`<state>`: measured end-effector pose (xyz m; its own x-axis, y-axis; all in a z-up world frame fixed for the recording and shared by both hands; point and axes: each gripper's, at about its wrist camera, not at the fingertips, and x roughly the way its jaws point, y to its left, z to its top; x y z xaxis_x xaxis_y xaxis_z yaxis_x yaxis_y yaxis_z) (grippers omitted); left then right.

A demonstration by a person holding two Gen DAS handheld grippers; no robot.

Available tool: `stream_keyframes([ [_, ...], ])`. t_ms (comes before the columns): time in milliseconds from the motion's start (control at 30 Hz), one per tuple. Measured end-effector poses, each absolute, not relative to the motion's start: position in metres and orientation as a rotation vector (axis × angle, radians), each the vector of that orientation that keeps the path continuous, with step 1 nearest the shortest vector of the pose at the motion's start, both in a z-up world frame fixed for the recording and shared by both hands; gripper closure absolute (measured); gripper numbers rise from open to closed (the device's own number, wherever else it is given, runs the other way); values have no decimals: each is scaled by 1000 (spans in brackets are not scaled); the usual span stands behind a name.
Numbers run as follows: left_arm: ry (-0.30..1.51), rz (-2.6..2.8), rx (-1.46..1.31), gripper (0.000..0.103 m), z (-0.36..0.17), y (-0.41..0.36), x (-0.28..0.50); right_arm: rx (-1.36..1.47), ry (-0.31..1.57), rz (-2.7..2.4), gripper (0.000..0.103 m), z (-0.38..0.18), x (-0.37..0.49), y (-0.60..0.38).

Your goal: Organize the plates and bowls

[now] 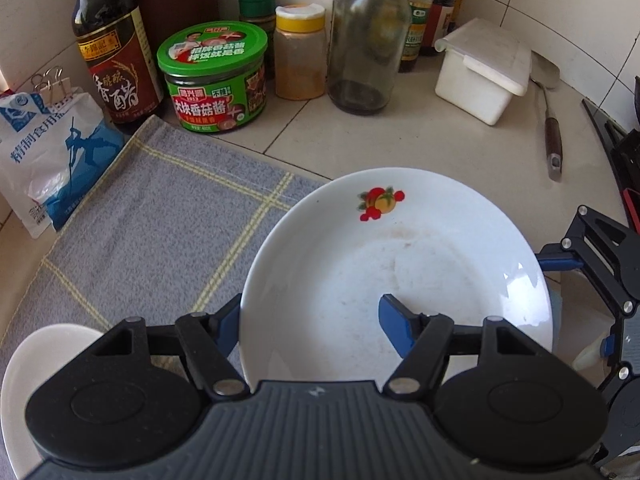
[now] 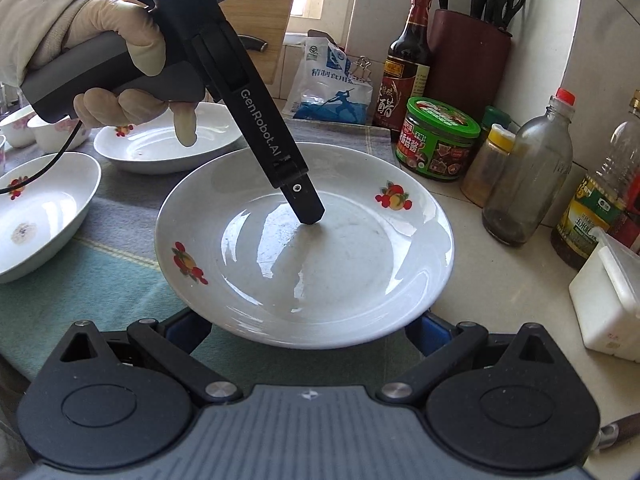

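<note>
A white plate with fruit prints sits partly on the grey checked cloth. My left gripper straddles its near rim, one blue finger inside the plate and one under the rim; jaws are wide apart. In the right wrist view the left gripper's finger rests inside the plate. My right gripper is open, its blue fingers spread under the plate's near edge. Two more fruit-print plates and small bowls lie at the left.
Condiments line the back wall: vinegar bottle, green-lidded jar, spice jar, glass bottle, salt bag. A white lidded box and spatula lie right. A knife block stands behind.
</note>
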<state>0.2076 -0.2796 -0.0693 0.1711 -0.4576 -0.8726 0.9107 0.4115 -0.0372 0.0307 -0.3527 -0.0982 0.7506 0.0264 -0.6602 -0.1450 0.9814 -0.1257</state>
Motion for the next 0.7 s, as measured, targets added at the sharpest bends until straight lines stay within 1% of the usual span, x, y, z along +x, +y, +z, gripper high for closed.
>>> stream_keyframes([
  [467,969,-1044,571,33,-88,-297,231,-144,750,87,0,-107,57,-370],
  [700,960,-1049,566,33,-89,-298,231,-138,755,82,0,-106,58,-371],
])
